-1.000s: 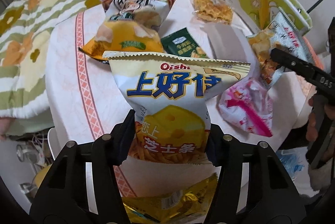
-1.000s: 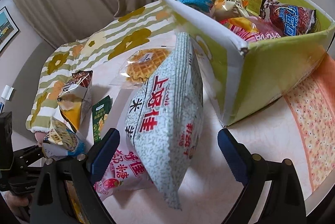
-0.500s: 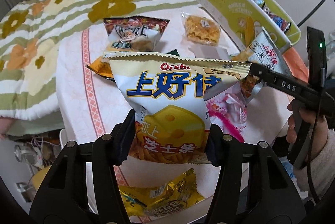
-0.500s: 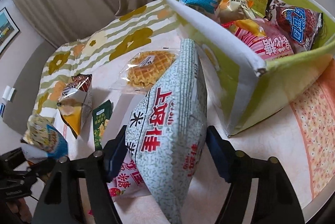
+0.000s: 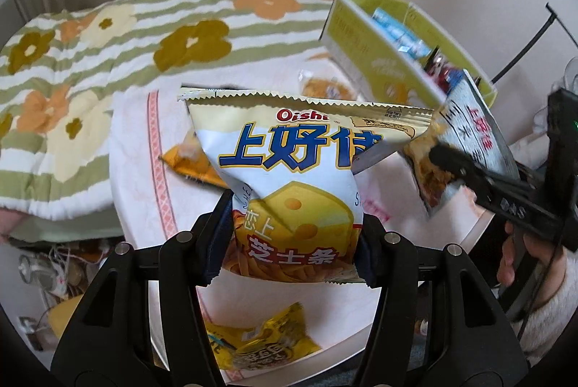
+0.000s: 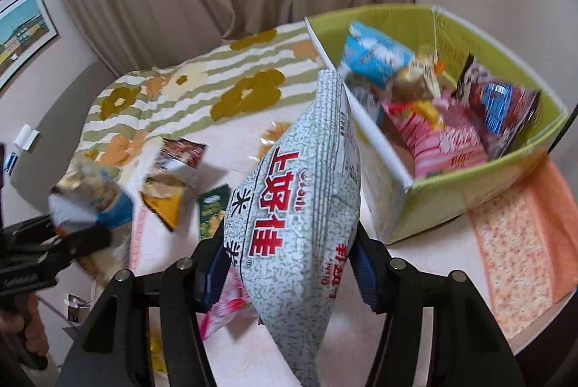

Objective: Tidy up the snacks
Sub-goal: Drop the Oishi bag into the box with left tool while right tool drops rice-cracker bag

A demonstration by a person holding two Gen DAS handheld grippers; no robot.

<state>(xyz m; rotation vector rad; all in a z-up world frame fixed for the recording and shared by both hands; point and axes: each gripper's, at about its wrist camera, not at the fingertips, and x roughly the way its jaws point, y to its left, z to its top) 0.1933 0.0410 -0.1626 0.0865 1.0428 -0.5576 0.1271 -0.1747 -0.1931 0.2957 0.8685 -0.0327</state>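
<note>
1. The cheese-stick bag (image 5: 289, 192) is gripped at its lower half by the left gripper (image 5: 294, 242), its jaws clenched on both sides, and is held clear above the table (image 5: 133, 170).
2. The grey-speckled rice-cracker bag (image 6: 296, 224) is pinched edge-on by the right gripper (image 6: 285, 267); its jaws are closing on the bag's lower body.
3. Both bags are judged light, air-puffed and slick, with brittle contents; a gentle hold near the bottom seam is advised, since hard squeezing could crush the snacks.
4. Loose packets, among them a yellow packet (image 5: 260, 340) and a waffle (image 5: 325, 87), are left on the table.
5. Beyond them, the green box (image 6: 451, 202) is seen already holding several snacks.
</note>
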